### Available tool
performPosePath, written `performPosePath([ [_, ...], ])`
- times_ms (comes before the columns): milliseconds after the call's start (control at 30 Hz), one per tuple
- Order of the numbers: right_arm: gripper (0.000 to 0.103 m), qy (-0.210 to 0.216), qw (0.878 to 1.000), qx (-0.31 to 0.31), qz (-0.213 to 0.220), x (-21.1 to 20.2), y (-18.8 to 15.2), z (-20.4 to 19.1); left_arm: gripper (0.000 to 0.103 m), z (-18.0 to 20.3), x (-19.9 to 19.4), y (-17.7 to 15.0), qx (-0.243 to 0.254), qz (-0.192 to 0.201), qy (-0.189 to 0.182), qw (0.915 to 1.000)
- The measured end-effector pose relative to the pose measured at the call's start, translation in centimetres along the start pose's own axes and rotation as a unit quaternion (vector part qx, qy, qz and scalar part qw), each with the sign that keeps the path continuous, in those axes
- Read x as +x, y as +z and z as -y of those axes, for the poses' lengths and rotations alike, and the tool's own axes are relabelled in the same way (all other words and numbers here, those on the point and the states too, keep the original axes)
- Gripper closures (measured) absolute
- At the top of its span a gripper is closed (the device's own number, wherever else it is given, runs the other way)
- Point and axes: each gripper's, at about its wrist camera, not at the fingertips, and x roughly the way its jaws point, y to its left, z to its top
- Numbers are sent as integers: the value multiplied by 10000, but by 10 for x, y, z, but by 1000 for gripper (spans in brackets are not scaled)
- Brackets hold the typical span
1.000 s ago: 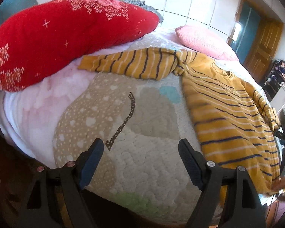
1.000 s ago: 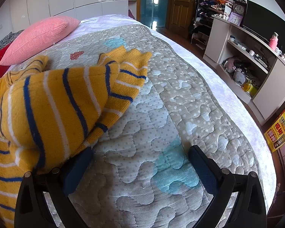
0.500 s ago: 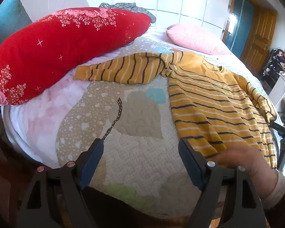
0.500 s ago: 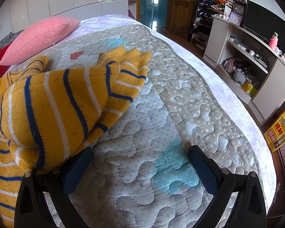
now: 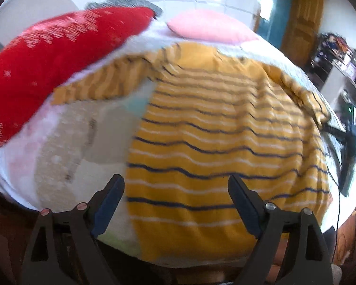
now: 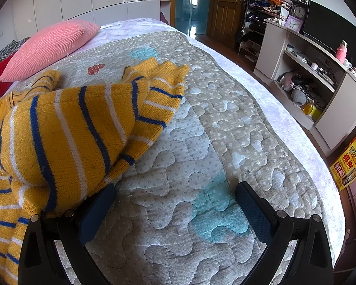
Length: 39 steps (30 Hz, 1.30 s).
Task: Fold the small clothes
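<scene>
A yellow sweater with navy and white stripes lies spread flat on the quilted bed, one sleeve stretched left towards the red pillow. My left gripper is open and empty, hovering over the sweater's bottom hem. The view is blurred by motion. In the right wrist view the sweater's other sleeve lies bunched at the left, its cloth touching the left finger. My right gripper is open, resting low over the quilt with nothing between its fingers.
A long red pillow lies along the bed's left side and a pink cushion at the far end, also in the right wrist view. A shelf unit with clutter and a yellow box stand right of the bed.
My left gripper has swung right and closer, from over the bare quilt to over the sweater's hem. The hand seen half a second ago is gone. The right gripper has not moved.
</scene>
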Motion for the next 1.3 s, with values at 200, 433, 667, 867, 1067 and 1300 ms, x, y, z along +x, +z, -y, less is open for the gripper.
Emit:
performPosePath([
  [200,0,1,10000,-1,14,-1,0,1,15,44,26,-3,503,-386,-72,9980],
  [433,0,-5,10000,2,10,-1,0,0,9,60,42,-9,647,-573,335,9957],
  [667,0,-5,10000,3,9,-1,0,0,0,49,54,-5,163,-887,323,9954],
  [867,0,-3,10000,4,7,-1,0,-1,0,57,54,-10,185,-787,588,9950],
  [1067,0,-2,10000,1,9,-2,0,0,0,53,56,-7,150,-890,428,9950],
  [1300,0,3,10000,1,7,-2,0,0,0,51,57,-9,222,-715,291,9968],
])
